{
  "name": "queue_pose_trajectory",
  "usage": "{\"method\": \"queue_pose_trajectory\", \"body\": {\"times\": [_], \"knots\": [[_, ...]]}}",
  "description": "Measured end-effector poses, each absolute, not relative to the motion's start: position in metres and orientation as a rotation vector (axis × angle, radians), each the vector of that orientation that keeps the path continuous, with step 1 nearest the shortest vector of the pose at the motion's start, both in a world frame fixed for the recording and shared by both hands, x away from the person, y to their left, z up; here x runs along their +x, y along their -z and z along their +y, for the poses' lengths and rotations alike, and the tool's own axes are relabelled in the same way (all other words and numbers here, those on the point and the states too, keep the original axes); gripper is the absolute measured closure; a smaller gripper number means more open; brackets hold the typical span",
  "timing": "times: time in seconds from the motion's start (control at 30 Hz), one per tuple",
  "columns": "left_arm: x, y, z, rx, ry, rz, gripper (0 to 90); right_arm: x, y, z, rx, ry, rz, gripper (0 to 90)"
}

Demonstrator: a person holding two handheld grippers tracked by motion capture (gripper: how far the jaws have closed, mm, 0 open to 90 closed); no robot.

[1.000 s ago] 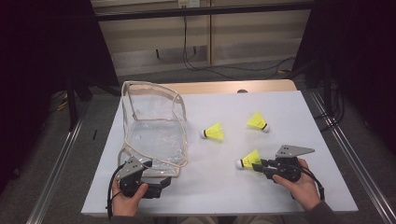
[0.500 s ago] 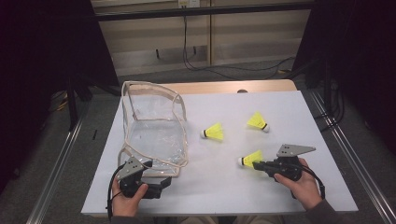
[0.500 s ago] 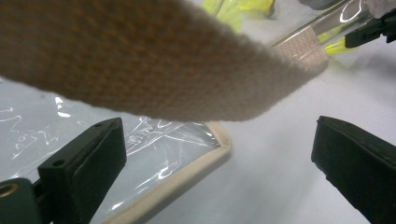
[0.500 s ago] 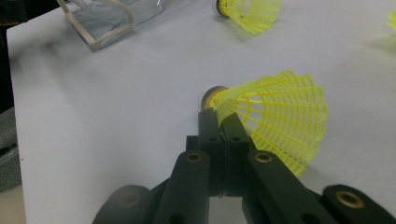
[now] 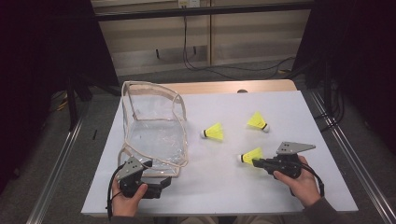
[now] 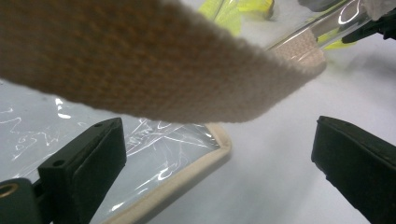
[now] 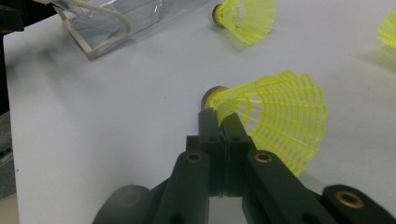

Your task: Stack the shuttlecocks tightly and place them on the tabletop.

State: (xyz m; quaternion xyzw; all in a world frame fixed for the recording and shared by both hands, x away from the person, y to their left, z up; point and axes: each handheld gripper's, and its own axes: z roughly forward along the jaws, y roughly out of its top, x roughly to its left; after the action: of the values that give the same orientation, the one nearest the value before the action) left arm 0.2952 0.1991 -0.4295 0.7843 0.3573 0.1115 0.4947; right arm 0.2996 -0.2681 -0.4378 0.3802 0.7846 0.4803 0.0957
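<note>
Your right gripper [image 7: 219,122] has its jaws pressed together on the skirt edge of a yellow shuttlecock [image 7: 273,116], which lies on the counter [image 5: 219,186] toward the right part of the near edge. Your left gripper [image 6: 219,158] stands spread wide at the near left corner, jaws either side of the beige webbing strap [image 6: 154,60] of the clear pouch [image 5: 156,137], not closed on it. The pouch lies along the left edge. Two further shuttlecocks [image 5: 214,132] [image 5: 258,121] lie loose mid-counter, apart from each other.
</note>
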Motion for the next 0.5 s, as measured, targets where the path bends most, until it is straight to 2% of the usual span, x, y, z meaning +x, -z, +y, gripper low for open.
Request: {"method": "queue_pose_trajectory", "body": {"times": [0.5], "knots": [[0.2954, 0.4295, 0.1990, 1.902, -0.272, 0.864, 3.1, 0.3077, 0.4305, -0.2696, 1.141, -1.415, 2.300, 89.9]]}}
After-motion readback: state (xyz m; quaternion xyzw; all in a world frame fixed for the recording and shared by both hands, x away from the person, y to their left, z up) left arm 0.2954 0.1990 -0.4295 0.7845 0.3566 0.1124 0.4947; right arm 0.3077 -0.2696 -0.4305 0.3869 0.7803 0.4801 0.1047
